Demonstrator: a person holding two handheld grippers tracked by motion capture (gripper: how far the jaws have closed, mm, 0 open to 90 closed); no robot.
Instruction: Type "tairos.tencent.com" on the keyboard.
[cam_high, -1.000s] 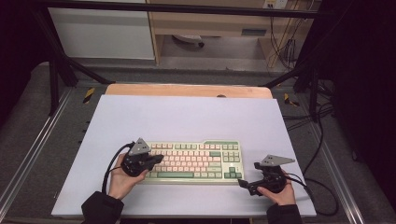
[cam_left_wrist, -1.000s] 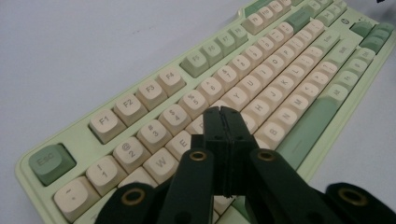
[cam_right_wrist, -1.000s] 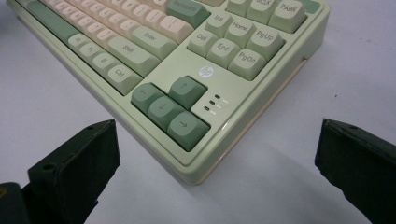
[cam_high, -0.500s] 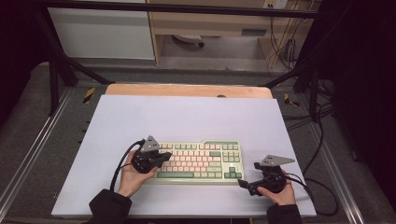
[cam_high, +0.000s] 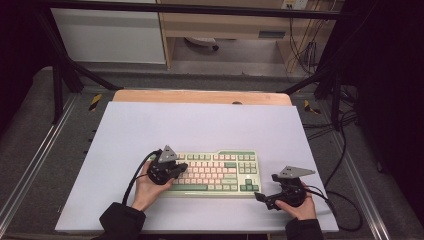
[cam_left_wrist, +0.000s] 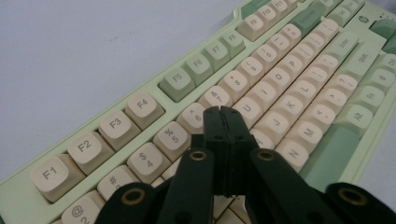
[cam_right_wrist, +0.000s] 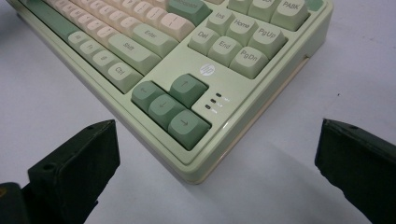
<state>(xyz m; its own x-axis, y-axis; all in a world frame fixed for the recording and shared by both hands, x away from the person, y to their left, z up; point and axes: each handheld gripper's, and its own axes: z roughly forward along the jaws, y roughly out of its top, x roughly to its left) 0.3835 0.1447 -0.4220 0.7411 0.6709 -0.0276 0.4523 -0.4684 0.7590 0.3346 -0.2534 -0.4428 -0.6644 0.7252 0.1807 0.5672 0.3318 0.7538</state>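
Observation:
A pale green keyboard (cam_high: 216, 172) with cream and green keys lies on the white table (cam_high: 200, 125), near its front edge. My left gripper (cam_high: 181, 167) hovers over the keyboard's left half, jaws pressed together with nothing between them. In the left gripper view its tip (cam_left_wrist: 223, 112) is just above the keys of the number and upper letter rows on that keyboard (cam_left_wrist: 289, 84). My right gripper (cam_high: 261, 198) rests at the keyboard's front right corner, jaws wide open. In the right gripper view that corner of the keyboard (cam_right_wrist: 196, 88), with the arrow keys, lies between and ahead of the two fingers (cam_right_wrist: 79, 158).
A wooden strip (cam_high: 200, 96) runs along the table's far edge. Metal rails (cam_high: 40, 155) flank the table. Cables (cam_high: 345, 200) trail off at the right, and a cabinet (cam_high: 110, 35) stands behind.
My left hand has moved to the right, from the keyboard's left edge to over its left keys. The right hand has stayed put.

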